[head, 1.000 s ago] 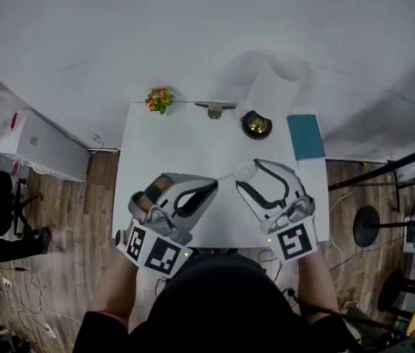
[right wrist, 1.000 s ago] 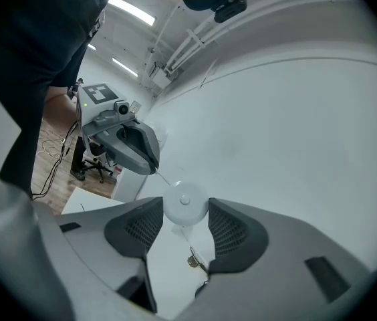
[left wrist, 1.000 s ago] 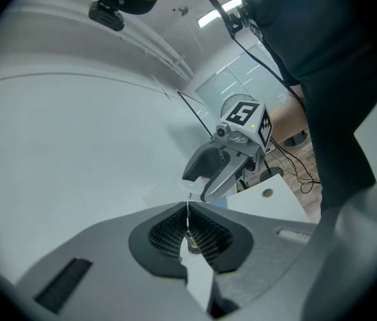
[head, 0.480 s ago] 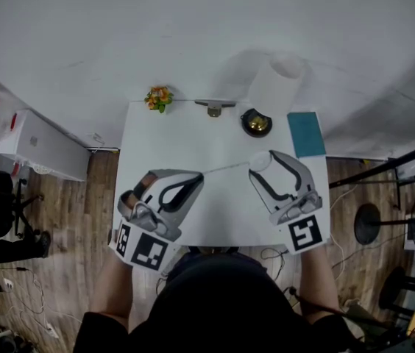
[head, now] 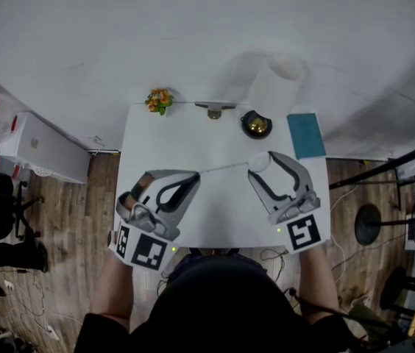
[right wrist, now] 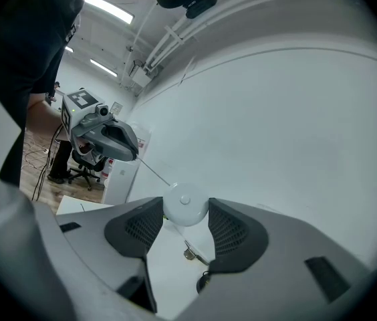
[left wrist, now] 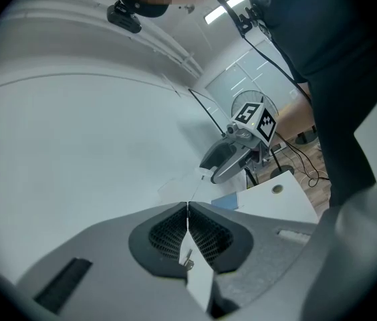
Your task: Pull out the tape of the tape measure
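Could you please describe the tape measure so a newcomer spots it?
Over the white table, find the right tongs. The tape measure is the round white disc clamped between them, uniquely trailing a thin tape to the left tongs.

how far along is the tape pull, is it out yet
Done: the right gripper is clamped on the round white tape measure case, and the left gripper is shut on the tape's end. In hand: a thin span of tape stretches taut between the two, above the table. Left: probably drawing the grippers further apart; how much tape is inside the case cannot be seen.
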Motion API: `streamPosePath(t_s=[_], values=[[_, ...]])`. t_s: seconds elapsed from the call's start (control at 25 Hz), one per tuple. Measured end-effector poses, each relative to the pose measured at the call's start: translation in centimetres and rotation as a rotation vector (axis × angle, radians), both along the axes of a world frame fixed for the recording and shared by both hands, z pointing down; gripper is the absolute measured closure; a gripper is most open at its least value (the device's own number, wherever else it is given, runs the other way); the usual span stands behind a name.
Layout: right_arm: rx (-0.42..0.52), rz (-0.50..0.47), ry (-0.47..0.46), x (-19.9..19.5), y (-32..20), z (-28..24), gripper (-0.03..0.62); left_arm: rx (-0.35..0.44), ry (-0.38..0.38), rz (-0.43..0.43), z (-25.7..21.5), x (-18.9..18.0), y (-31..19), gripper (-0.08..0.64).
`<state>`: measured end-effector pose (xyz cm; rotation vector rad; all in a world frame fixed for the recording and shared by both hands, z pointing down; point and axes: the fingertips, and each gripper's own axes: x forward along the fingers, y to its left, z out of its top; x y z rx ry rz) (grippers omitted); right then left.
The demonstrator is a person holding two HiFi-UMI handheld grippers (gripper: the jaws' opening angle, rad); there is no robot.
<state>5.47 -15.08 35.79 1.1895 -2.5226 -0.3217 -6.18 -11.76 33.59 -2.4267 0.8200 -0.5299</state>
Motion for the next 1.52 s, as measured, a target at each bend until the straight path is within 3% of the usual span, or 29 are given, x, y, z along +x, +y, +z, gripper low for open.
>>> streamPosePath(t_s=[0.2,0.36,0.64,0.92,1.28,1.52], values=[[-0.007,0.048,-0.019,1.2,-0.6,-0.1,0.373,0.005,0.014,-0.053,-0.3,-1.3,-0.7,0.549],[-0.022,0.102,-0.044,2.7,-1.5,-0.2,0.373,0.049,0.076,-0.078,-1.7,-2.8,-1.6,0.549],[-0.025,0.103,-0.050,2.6,-1.4,-0.3,0.373,0.071,0.098,-0.136,-1.7,-3.5,-1.9,0.549],[-0.051,0.168,-0.084,4.7,-1.9,-0.1,0.373,0.094,0.106,-0.196,-2.3,-6.2,-2.5,0.549],[-0.040,0.180,-0.043,4.9,-1.8,0.4,0.373,0.132,0.069,-0.221,-2.4,-7.4,-2.4,0.549],[-0.054,0.228,-0.053,6.6,-2.0,0.8,0.373,0.148,0.078,-0.285,-2.9,-9.6,-2.7,0.549]])
